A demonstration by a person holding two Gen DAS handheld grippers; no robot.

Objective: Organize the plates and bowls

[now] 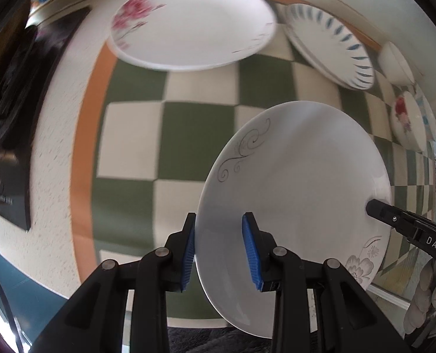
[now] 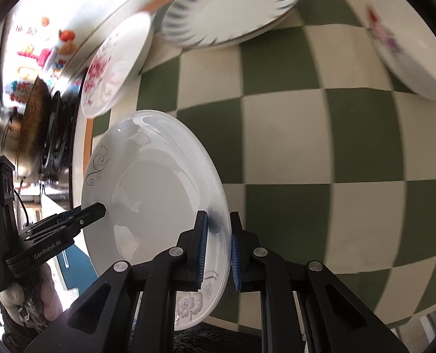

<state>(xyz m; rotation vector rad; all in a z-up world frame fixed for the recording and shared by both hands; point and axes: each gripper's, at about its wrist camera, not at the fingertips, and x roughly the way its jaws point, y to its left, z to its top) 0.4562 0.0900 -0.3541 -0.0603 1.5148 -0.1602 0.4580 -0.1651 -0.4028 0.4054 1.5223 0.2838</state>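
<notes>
A white plate with grey scrolls and flowers (image 1: 300, 176) is held tilted above the checkered cloth by both grippers. My left gripper (image 1: 219, 253) straddles its near rim; the left pad touches the rim and the right pad stands off the face. My right gripper (image 2: 218, 247) is shut on the opposite rim of this plate (image 2: 156, 188). A pink-flower plate (image 1: 194, 20) lies at the back. A stack of blue-dash plates (image 1: 332, 41) lies right of it. White bowls (image 1: 397, 64) and a red-flower bowl (image 1: 409, 123) sit at the far right.
The green and cream checkered cloth (image 1: 194, 135) has an orange border (image 1: 82, 135). A black stove top (image 1: 9, 111) lies left, with a wok and a metal pot (image 2: 21, 129) on it. The counter's front edge is near.
</notes>
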